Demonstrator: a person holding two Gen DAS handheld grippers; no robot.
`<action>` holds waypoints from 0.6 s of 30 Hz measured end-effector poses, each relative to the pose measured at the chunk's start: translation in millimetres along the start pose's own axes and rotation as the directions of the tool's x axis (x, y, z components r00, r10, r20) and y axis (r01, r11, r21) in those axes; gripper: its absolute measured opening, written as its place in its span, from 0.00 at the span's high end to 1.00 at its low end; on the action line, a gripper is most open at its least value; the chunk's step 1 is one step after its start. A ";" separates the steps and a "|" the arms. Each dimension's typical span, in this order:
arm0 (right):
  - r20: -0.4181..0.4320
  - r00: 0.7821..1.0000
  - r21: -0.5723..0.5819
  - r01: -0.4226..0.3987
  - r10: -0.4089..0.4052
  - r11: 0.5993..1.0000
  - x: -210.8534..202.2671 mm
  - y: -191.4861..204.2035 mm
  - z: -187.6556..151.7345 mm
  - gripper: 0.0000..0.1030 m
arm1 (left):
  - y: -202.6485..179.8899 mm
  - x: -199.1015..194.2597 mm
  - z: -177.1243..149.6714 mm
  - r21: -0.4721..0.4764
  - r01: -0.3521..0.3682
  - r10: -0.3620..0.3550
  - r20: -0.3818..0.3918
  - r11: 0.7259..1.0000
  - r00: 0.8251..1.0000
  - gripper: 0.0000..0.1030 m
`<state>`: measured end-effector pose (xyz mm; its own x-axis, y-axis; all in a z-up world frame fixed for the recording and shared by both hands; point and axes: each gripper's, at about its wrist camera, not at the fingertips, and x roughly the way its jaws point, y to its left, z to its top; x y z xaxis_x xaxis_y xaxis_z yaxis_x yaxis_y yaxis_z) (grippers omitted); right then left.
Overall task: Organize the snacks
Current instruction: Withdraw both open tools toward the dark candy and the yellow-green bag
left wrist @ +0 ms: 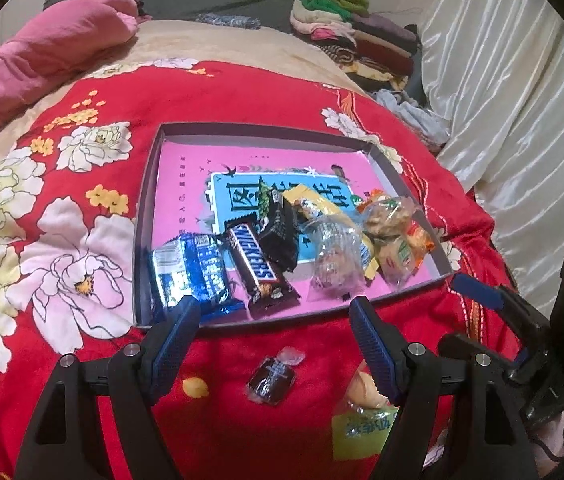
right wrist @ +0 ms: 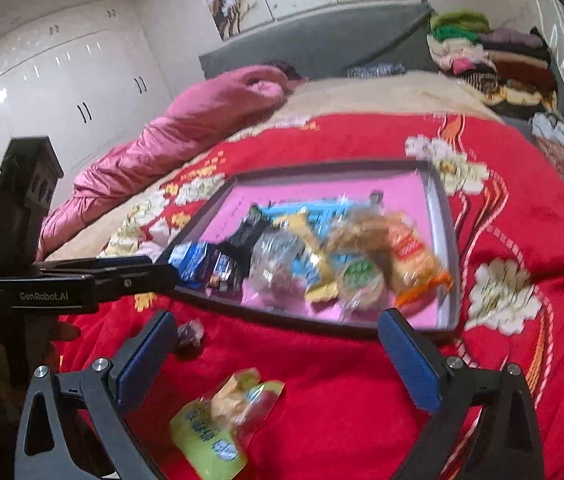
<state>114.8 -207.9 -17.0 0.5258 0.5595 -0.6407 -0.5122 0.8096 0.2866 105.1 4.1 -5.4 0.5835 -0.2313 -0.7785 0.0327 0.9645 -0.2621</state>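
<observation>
1. Snacks are being gathered into the tray [left wrist: 144,216], which lies on the red floral blanket [left wrist: 94,92]; most wrapped items, the Snickers bar [left wrist: 256,266] among them, are already seen inside it, toward its near side.
2. Two pieces are left outside, on the blanket near the tray's near edge: a dark wrapped candy [left wrist: 272,380] and a yellow-green packet [right wrist: 218,420].
3. The left gripper [left wrist: 274,316] is held wide open and empty, with the candy low between its jaws, untouched.
4. The right gripper [right wrist: 278,332] is likewise spread wide, with the packet between and below its fingers, apart from both.
5. A lowering and closing on either piece is judged the next requirement.
</observation>
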 end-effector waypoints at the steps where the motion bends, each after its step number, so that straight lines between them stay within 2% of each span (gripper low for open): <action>1: -0.020 1.000 0.008 0.002 -0.002 1.000 2.4 1.4 -3.1 0.01 | 0.2 0.0 -1.4 0.002 -0.003 0.003 -0.004 1.000 1.000 0.24; 7: -0.111 0.993 -0.004 0.042 -0.042 0.999 13.1 8.4 -16.0 0.01 | 3.9 2.7 -10.9 0.007 -0.021 0.021 -0.039 1.000 0.999 0.24; 18: -0.240 0.969 0.008 0.066 -0.062 0.998 32.6 20.1 -34.2 0.01 | 10.0 4.6 -24.5 0.016 -0.034 0.035 -0.085 0.999 0.996 0.24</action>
<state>98.4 -179.5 -56.5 0.3778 0.4495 -0.8095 -0.4711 0.8459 0.2499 88.2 9.6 -25.6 0.5130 -0.2075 -0.8330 0.0259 0.9736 -0.2266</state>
